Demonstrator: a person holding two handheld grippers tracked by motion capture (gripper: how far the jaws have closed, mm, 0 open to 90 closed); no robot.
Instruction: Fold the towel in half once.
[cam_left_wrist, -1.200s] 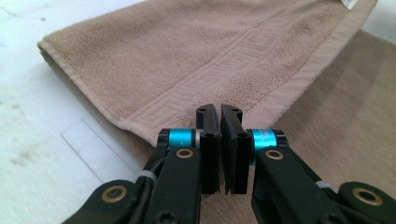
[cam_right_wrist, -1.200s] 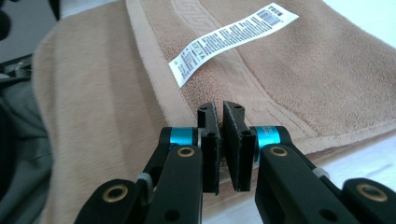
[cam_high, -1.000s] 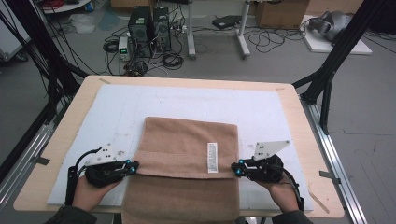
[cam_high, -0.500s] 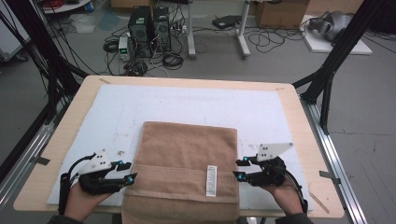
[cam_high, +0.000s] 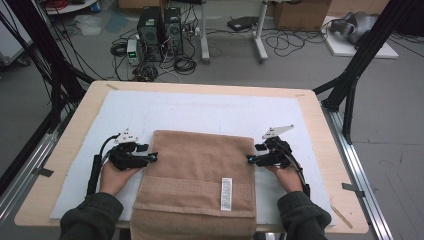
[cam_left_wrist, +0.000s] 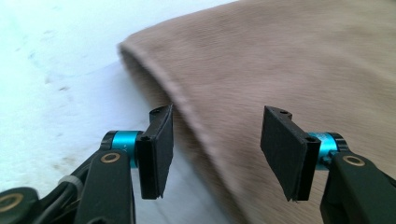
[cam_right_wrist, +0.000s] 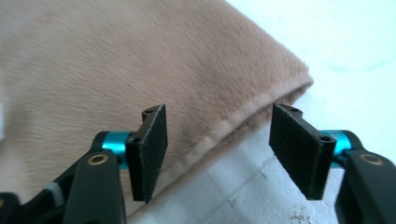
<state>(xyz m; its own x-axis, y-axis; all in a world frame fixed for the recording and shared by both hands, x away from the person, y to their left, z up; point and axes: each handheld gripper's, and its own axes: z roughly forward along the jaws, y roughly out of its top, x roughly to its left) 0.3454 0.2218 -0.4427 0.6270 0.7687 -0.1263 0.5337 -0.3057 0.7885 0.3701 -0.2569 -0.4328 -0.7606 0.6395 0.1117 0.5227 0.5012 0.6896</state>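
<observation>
A folded tan towel (cam_high: 197, 185) lies on the near half of the surface (cam_high: 320, 125), its front edge hanging over the side where the person sits. A white care label (cam_high: 226, 193) shows on top, toward the front.

The left tool (cam_high: 151, 157) sits at the towel's left edge and the right tool (cam_high: 249, 159) at its right edge, each held level and pointing inward. Both stand released: their jaws have just been opening, and the padded plates stand apart with nothing pressed between them. In the left gripper view the towel's hemmed edge (cam_left_wrist: 196, 121) runs up through the gap between the jaws, untouched. In the right gripper view the towel's folded corner (cam_right_wrist: 280, 84) lies just beyond the jaws, likewise untouched. The matching placement suggests the person has laid the fold down evenly and let go of both sides together.

The surface is a pale wooden top covered by a white mat (cam_high: 200, 110). Beyond it, on a grey floor, stand computer towers (cam_high: 160, 25) amid tangled cables (cam_high: 185, 62), with black frame struts (cam_high: 370, 45) at either side.
</observation>
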